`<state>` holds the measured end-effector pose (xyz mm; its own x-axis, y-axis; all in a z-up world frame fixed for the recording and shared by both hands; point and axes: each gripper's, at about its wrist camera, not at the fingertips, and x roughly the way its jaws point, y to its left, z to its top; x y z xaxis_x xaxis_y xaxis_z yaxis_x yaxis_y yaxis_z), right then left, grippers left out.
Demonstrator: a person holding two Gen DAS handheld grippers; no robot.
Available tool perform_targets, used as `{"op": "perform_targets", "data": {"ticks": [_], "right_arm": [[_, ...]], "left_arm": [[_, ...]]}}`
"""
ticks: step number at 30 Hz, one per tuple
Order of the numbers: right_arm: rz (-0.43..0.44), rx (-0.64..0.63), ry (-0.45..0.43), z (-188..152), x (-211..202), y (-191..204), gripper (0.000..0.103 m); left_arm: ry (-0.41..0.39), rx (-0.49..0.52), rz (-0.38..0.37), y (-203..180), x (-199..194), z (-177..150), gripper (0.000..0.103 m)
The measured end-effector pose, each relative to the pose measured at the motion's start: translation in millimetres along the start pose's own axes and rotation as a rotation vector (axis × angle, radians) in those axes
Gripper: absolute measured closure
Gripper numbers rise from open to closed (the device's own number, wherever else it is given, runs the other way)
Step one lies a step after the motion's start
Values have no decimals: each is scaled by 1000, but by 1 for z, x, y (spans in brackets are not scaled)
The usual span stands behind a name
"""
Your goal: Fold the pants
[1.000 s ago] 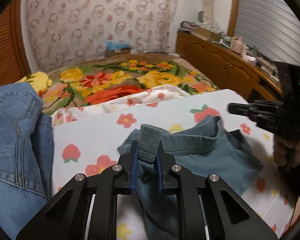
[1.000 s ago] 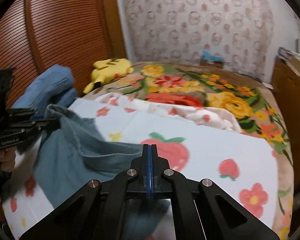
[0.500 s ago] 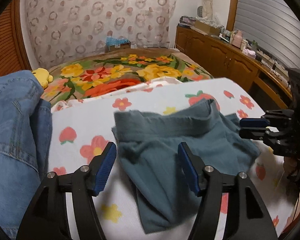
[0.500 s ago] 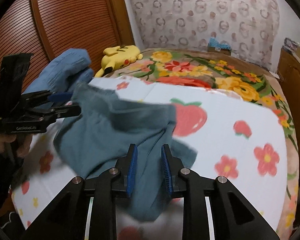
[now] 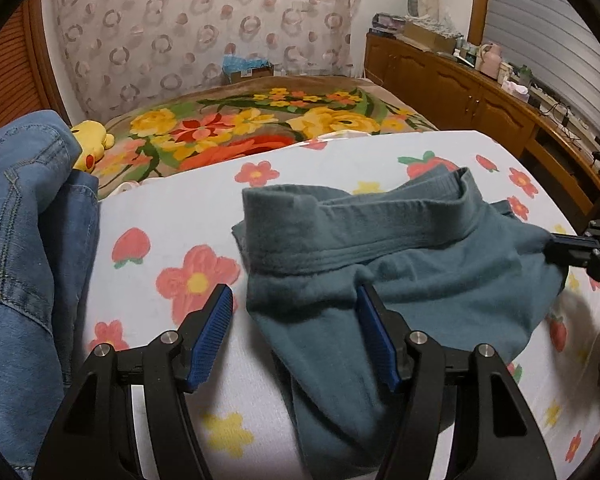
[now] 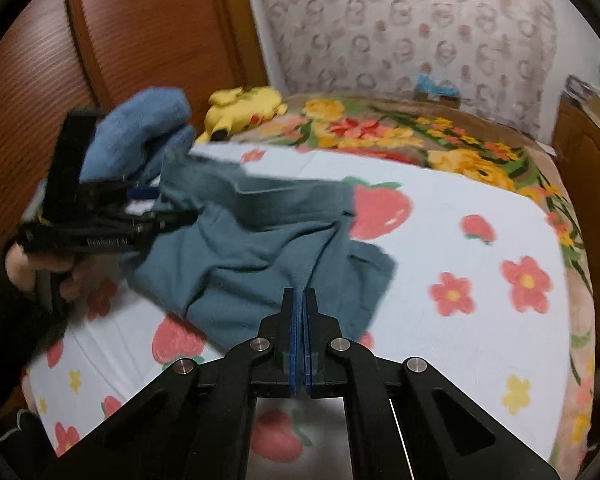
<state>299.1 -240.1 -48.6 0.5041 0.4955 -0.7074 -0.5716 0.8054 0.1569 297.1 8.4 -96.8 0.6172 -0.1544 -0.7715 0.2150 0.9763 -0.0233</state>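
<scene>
Pants [image 5: 400, 264]: teal, rumpled on strawberry sheet [image 5: 172, 208] | left gripper [image 5: 296, 320]: my jaws wide, straddling waistband, ready to re-grip | right gripper [image 6: 303, 304]: my jaws pinched on cloth fold, anchoring it for smoothing.

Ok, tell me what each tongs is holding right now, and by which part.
Left tongs: open, holding nothing. Right tongs: shut on the teal pants, pinching a bunched fold at their near edge.
</scene>
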Motion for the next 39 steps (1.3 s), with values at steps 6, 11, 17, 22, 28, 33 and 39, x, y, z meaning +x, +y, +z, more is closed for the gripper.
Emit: {"op": "perform_targets", "data": {"ticks": [6, 11, 17, 22, 28, 33, 39], "right_arm": [[-20, 39, 59, -14, 1, -3, 101], [-26, 27, 17, -2, -5, 3, 98], [-41, -6, -17, 18, 12, 10, 73], [-37, -19, 0, 37, 44, 4, 73], [-6, -12, 27, 50, 70, -3, 73], [9, -24, 8, 59, 75, -7, 91], [-68, -6, -74, 64, 71, -8, 97]], "left_arm": [[-6, -1, -12, 1, 0, -1, 38], [-10, -4, -16, 1, -1, -1, 38], [-11, -9, -23, 0, -1, -1, 38], [-14, -11, -25, 0, -1, 0, 38], [-14, -11, -26, 1, -1, 0, 38], [-14, -9, -24, 0, -1, 0, 38], [-14, -14, -33, 0, -1, 0, 38]]}}
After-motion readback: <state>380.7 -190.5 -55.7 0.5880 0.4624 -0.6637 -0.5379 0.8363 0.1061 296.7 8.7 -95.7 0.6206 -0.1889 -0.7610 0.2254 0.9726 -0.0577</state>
